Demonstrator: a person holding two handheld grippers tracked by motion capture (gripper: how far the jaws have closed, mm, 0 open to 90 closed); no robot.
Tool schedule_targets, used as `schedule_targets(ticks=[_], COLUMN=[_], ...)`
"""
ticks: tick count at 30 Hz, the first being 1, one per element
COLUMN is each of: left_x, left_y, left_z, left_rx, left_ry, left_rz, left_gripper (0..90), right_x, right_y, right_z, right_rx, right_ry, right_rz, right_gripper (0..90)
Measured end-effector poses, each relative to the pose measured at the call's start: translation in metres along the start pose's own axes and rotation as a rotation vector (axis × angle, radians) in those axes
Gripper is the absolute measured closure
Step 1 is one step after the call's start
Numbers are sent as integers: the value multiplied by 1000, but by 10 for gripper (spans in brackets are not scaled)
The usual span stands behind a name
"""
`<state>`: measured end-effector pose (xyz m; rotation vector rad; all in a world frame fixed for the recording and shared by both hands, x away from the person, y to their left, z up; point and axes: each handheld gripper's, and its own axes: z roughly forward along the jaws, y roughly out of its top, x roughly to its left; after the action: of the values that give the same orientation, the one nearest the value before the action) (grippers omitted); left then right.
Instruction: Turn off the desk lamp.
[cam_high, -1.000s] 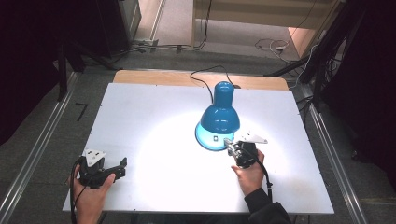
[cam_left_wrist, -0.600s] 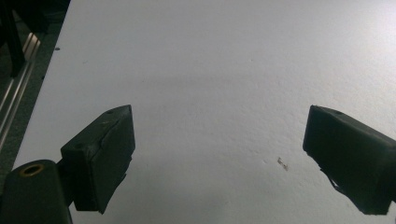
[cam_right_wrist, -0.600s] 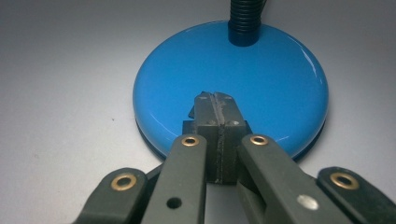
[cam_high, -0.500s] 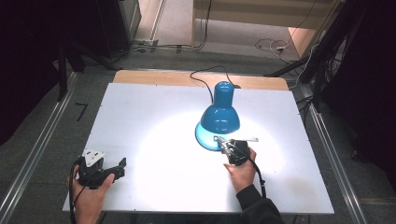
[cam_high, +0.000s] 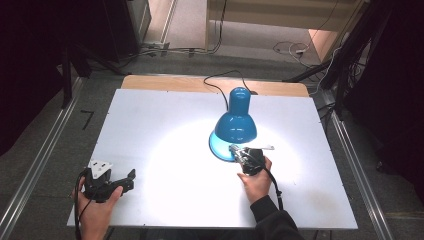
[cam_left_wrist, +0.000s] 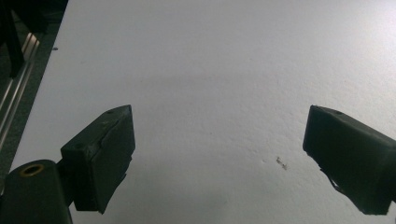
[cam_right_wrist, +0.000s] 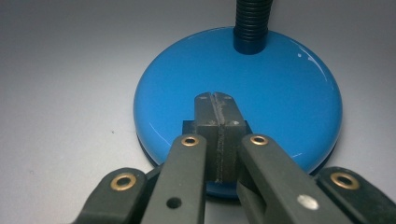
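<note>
We see a blue desk lamp (cam_high: 236, 125) standing lit on the white table (cam_high: 150, 125), towards the far right of its middle, its shade bent over its round blue base (cam_right_wrist: 280, 88) and throwing a bright pool of light onto the tabletop. Its black cord (cam_high: 220, 82) runs off the far edge.

Our right gripper (cam_high: 239, 152) lies at the near edge of that base. In the right gripper view its jaws are pressed flat together with nothing between them, and their tips rest over a small dark block, possibly the switch (cam_right_wrist: 189, 127), on the top of the base, just in front of the ribbed black neck (cam_right_wrist: 251, 23). Whether the tips touch it we cannot tell.

Against the frame a second ago, the right gripper has turned: it then pointed across towards the lamp from the right, and now it lines up from the near side. The lamp itself has not shifted.

Our left gripper (cam_high: 127, 180) sits near the table's near left corner, well apart from the lamp, its jaws spread wide over bare tabletop, as before.
</note>
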<state>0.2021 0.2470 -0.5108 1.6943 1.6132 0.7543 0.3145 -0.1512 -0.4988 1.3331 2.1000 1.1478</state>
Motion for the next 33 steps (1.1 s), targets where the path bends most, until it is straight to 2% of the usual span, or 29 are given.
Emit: schedule_targets(ticks=[33], left_x=[-1], left_y=[0], left_z=[1], left_rx=[3], left_ry=[-1], left_rz=[4], left_gripper=[103], right_x=[0], right_y=[1], right_z=[8], right_rx=[-20], right_ry=[-9], right_rz=[-29], right_gripper=[886])
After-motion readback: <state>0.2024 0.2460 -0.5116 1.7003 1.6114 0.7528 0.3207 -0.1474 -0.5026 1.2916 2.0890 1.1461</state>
